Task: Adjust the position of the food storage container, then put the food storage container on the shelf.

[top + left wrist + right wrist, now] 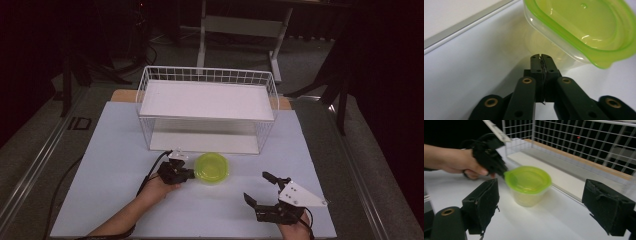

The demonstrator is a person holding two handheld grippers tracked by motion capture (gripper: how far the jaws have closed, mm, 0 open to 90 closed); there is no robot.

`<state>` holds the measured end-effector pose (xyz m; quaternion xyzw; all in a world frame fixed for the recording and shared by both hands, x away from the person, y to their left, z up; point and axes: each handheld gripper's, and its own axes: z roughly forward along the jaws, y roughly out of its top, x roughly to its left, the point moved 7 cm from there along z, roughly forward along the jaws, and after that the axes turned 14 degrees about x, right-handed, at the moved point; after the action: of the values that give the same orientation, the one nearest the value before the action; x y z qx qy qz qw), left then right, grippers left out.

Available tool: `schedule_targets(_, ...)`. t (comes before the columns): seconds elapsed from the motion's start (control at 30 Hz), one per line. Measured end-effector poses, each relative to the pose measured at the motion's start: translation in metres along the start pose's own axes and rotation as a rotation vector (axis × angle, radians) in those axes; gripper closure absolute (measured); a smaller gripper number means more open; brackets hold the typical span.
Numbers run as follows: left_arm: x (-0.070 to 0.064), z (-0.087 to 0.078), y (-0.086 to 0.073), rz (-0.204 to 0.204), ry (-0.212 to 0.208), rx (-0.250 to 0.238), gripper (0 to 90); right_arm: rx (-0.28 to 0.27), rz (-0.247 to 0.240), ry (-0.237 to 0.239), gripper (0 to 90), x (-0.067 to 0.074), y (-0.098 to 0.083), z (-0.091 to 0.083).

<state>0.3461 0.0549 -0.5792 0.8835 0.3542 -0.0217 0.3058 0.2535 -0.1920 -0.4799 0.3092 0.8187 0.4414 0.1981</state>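
On the left, the person's left hand holds the left gripper low over the white table, its jaws pressed together with nothing between them. The tips sit just beside the rim of the green container — whether they touch it I cannot tell. This looks like a nudge or a steadying contact rather than a grasp.

The container stands upright on the table just in front of the wire basket, near the open lower shelf — a likely destination, I judge. It is translucent lime plastic, round, with a flanged lid seated on top.

To the right, the right gripper waits well apart from the container, jaws spread wide and empty, aimed toward it.
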Motion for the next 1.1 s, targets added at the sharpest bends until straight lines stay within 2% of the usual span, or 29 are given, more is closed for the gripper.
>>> schedule_targets(0.07, 0.000, -0.006, -0.003, -0.023, -0.017, -0.021, 79.6, 0.001, 0.007, 0.003, 15.2, 0.000, 0.000, 0.000)
schedule_targets(0.13, 0.000, -0.013, -0.008, -0.018, -0.013, -0.026, 68.4, 0.008, 0.011, -0.008, 18.1, -0.001, -0.001, 0.000)
schedule_targets(0.2, -0.002, -0.021, -0.013, -0.013, -0.023, -0.047, 65.1, 0.022, 0.024, 0.039, 17.8, 0.001, -0.001, 0.002)
schedule_targets(0.23, -0.003, -0.026, -0.015, -0.014, -0.029, -0.059, 58.3, 0.011, 0.026, 0.067, 17.6, 0.003, -0.001, 0.002)
schedule_targets(0.27, -0.004, -0.031, -0.017, -0.016, -0.034, -0.071, 49.7, 0.021, 0.033, 0.070, 17.5, 0.004, -0.002, 0.003)
schedule_targets(0.3, -0.007, -0.036, -0.019, -0.030, -0.059, -0.087, 38.9, 0.030, 0.013, 0.049, 17.5, 0.004, -0.002, 0.004)
schedule_targets(0.33, -0.009, -0.040, -0.022, -0.029, -0.080, -0.090, 33.9, 0.039, -0.009, 0.022, 17.4, 0.004, -0.002, 0.004)
schedule_targets(0.37, -0.012, -0.045, -0.025, -0.023, -0.076, -0.096, 27.6, 0.034, -0.011, 0.016, 17.3, 0.004, -0.002, 0.004)
schedule_targets(0.4, -0.013, -0.047, -0.026, -0.024, -0.078, -0.097, 15.3, 0.036, 0.004, 0.043, 17.3, 0.006, -0.001, 0.005)
schedule_targets(0.43, -0.015, -0.050, -0.028, -0.031, -0.092, -0.100, 11.7, 0.040, 0.007, 0.049, 17.4, 0.007, -0.001, 0.006)
schedule_targets(0.5, -0.018, -0.058, -0.030, -0.070, -0.110, -0.133, 9.1, 0.067, -0.001, 0.014, 14.9, 0.008, -0.001, 0.008)
schedule_targets(0.53, -0.019, -0.063, -0.030, -0.075, -0.113, -0.154, 7.5, 0.070, 0.001, 0.018, 12.1, 0.008, -0.001, 0.008)
schedule_targets(0.6, -0.022, -0.072, -0.028, -0.082, -0.094, -0.195, 4.7, 0.055, 0.028, 0.005, 10.8, 0.008, 0.002, 0.008)
schedule_targets(0.63, -0.024, -0.076, -0.027, -0.083, -0.079, -0.203, 4.6, 0.055, 0.044, -0.011, 10.8, 0.008, 0.004, 0.009)
schedule_targets(0.67, -0.025, -0.080, -0.025, -0.079, -0.065, -0.217, 5.0, 0.055, 0.066, -0.007, 10.8, 0.007, 0.006, 0.010)
schedule_targets(0.73, -0.029, -0.087, -0.021, -0.047, -0.084, -0.246, 5.3, 0.049, 0.103, 0.008, 10.8, 0.006, 0.011, 0.012)
schedule_targets(0.77, -0.030, -0.088, -0.019, -0.040, -0.073, -0.255, 5.4, 0.055, 0.109, 0.011, 10.8, 0.006, 0.012, 0.014)
schedule_targets(0.93, -0.032, -0.091, -0.007, -0.021, -0.054, -0.270, 5.5, 0.057, 0.096, -0.007, 10.8, 0.001, 0.023, 0.021)
schedule_targets(1.0, -0.034, -0.089, -0.001, -0.021, -0.062, -0.270, 6.0, 0.055, 0.114, -0.003, 10.8, -0.004, 0.029, 0.027)
schedule_targets(1.03, -0.034, -0.088, 0.003, -0.015, -0.053, -0.268, 6.6, 0.061, 0.126, -0.005, 10.8, -0.007, 0.030, 0.031)
schedule_targets(1.1, -0.035, -0.086, 0.008, -0.014, -0.057, -0.273, 7.2, 0.083, 0.167, 0.011, 11.0, -0.012, 0.032, 0.041)
